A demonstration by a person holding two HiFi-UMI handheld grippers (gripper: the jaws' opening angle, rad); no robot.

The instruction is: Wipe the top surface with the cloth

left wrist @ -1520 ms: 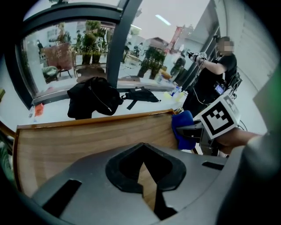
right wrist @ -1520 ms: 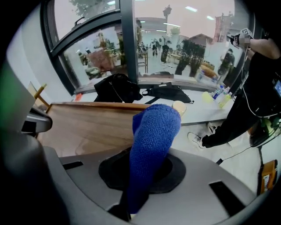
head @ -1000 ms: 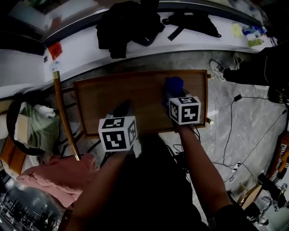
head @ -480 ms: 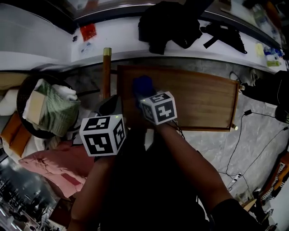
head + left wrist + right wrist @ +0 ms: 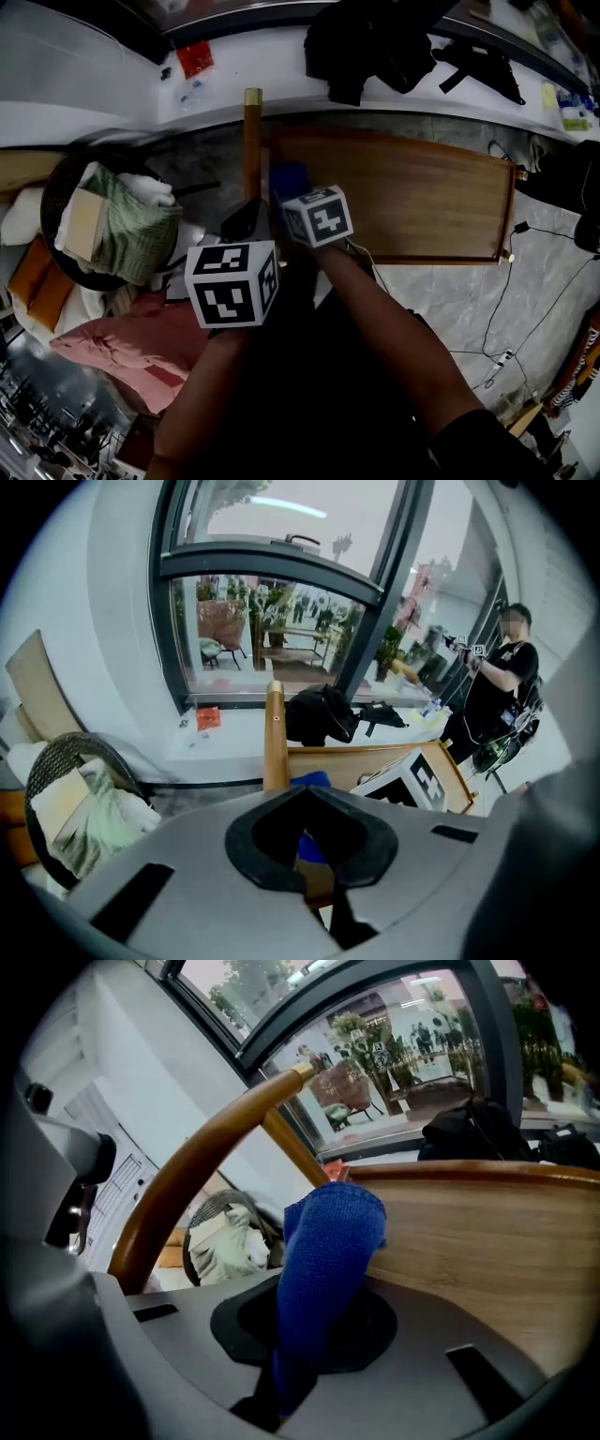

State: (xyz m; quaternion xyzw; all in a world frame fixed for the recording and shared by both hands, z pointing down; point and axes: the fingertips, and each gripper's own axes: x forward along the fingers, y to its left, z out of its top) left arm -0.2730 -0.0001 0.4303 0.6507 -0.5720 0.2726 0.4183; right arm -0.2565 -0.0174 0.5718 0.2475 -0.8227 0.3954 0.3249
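Observation:
The wooden table top [image 5: 422,197] runs across the middle of the head view. A blue cloth [image 5: 289,178] rests on its left end, with my right gripper [image 5: 294,195] shut on it. In the right gripper view the cloth [image 5: 328,1241] rises from between the jaws and bends onto the wood [image 5: 487,1232]. My left gripper [image 5: 246,223] hangs off the table's front left corner, shut with nothing in it. Through the left gripper [image 5: 314,855] a bit of the cloth [image 5: 309,780] and the table [image 5: 375,761] show.
A wooden pole [image 5: 251,141] with a brass tip stands at the table's left edge. A dark basket with green fabric [image 5: 117,225] and pink cloth [image 5: 131,342] lie to the left. Black bags [image 5: 375,42] sit on the white ledge. Cables [image 5: 506,309] cross the floor. A person [image 5: 497,682] stands far right.
My right gripper has drawn the blue cloth from the table's right part to its left end. The left gripper has stayed off the table's front left.

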